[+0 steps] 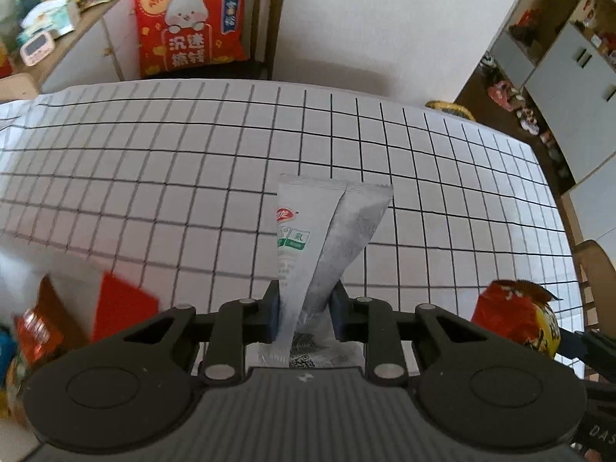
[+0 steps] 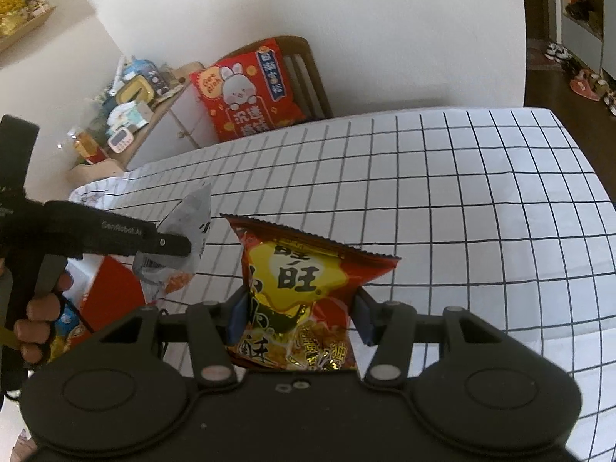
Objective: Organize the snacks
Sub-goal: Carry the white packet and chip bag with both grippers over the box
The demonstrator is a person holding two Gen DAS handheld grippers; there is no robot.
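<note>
My left gripper (image 1: 305, 310) is shut on a white and grey snack sachet (image 1: 327, 227), which stands up between its blue pads above the grid-patterned tablecloth (image 1: 154, 177). My right gripper (image 2: 300, 317) is shut on a puffy red and yellow snack bag (image 2: 304, 281), lifted off the table. In the right wrist view the left gripper (image 2: 181, 248) shows at the left, with the white sachet (image 2: 194, 215) in it and a hand (image 2: 38, 315) on its handle. The red and yellow bag (image 1: 516, 315) shows at the right edge of the left wrist view.
A red box (image 1: 119, 308) and several loose snack packs (image 1: 36, 335) lie at the table's near left. Behind the table stands a wooden chair (image 1: 269, 19) with a red rabbit cushion (image 1: 188, 19). A cluttered sideboard (image 2: 127, 100) is at the far left.
</note>
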